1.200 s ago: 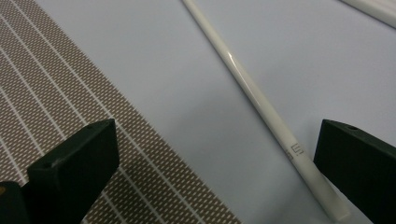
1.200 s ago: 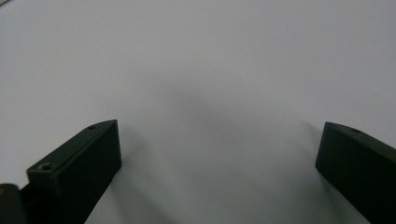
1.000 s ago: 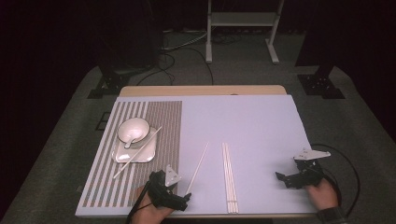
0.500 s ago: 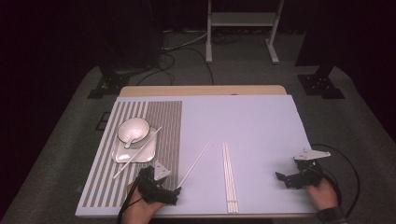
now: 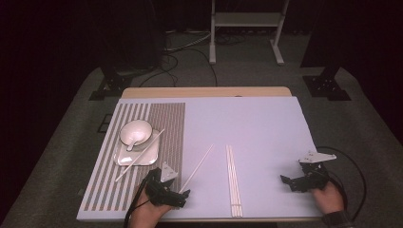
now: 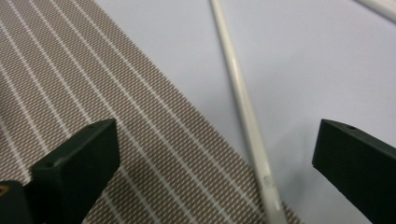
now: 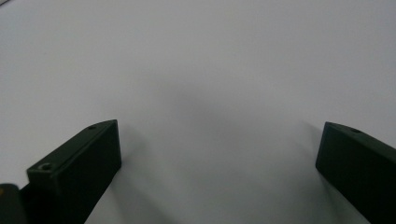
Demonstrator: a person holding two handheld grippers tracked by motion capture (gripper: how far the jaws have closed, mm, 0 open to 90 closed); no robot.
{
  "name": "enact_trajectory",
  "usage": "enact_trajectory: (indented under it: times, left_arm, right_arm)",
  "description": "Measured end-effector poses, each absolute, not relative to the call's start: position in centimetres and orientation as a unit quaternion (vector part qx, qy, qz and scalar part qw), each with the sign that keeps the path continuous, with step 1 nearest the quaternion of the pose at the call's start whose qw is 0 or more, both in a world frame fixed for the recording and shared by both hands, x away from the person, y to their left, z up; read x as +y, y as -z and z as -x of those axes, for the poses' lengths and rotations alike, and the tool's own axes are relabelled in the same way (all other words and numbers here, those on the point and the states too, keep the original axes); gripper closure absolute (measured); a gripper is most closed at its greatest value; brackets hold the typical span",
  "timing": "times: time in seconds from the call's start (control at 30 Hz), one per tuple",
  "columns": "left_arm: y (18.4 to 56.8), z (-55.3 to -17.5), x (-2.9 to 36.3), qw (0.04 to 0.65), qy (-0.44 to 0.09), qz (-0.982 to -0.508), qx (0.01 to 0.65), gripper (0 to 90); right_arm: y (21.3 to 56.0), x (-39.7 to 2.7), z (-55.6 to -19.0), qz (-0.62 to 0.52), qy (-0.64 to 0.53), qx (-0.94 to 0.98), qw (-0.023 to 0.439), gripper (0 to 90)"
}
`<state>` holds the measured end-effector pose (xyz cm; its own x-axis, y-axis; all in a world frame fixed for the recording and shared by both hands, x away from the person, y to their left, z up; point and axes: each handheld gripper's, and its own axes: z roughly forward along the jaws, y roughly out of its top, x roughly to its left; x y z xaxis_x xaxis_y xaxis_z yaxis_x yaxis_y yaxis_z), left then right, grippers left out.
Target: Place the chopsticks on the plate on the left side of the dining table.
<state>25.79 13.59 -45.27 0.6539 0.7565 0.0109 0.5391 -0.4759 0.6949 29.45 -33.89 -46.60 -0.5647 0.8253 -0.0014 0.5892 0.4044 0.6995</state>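
Observation:
A single white chopstick (image 5: 198, 165) lies slanted on the pale blue table, and its near end reaches my left gripper (image 5: 182, 196) by the front edge. In the left gripper view the chopstick (image 6: 243, 107) runs between the wide-apart jaws of that gripper (image 6: 215, 163), open, at the border of the striped placemat (image 6: 93, 93). A pair of chopsticks (image 5: 233, 180) lies straight a little to the right. My right gripper (image 5: 287, 184) rests at the front right, open over bare table (image 7: 210, 70), with nothing between its jaws (image 7: 217, 158).
On the striped placemat (image 5: 161, 118) at the left stands a square white plate (image 5: 124, 159) with a white bowl and spoon (image 5: 135, 132). Another chopstick (image 5: 142, 153) lies across the plate. The right gripper's cable (image 5: 354, 166) loops off the right edge.
My left gripper has shifted to the left along the front edge, and the single chopstick's near end has swung left with it. The right gripper has stayed put.

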Motion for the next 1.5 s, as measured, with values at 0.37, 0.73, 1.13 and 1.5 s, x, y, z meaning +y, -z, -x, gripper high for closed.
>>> enact_trajectory:
  times: [0.37,0.73,1.13,1.5]
  left_arm:
    - [44.6,-26.6,12.4,0.367,-0.163,-0.833,0.381,31.6]
    - [45.2,-27.1,11.7,0.356,-0.146,-0.841,0.380,60.2]
    - [45.2,-27.2,11.6,0.356,-0.149,-0.844,0.373,80.2]
    - [45.1,-27.4,11.7,0.353,-0.141,-0.848,0.368,83.4]
  right_arm:
    - [46.6,-33.9,-29.4,-0.431,-0.334,0.819,0.177,0.0]
    - [46.6,-33.9,-29.4,-0.431,-0.334,0.819,0.177,0.0]
    - [46.6,-33.9,-29.4,-0.431,-0.334,0.819,0.177,0.0]
    - [46.6,-33.9,-29.4,-0.431,-0.334,0.820,0.177,0.0]
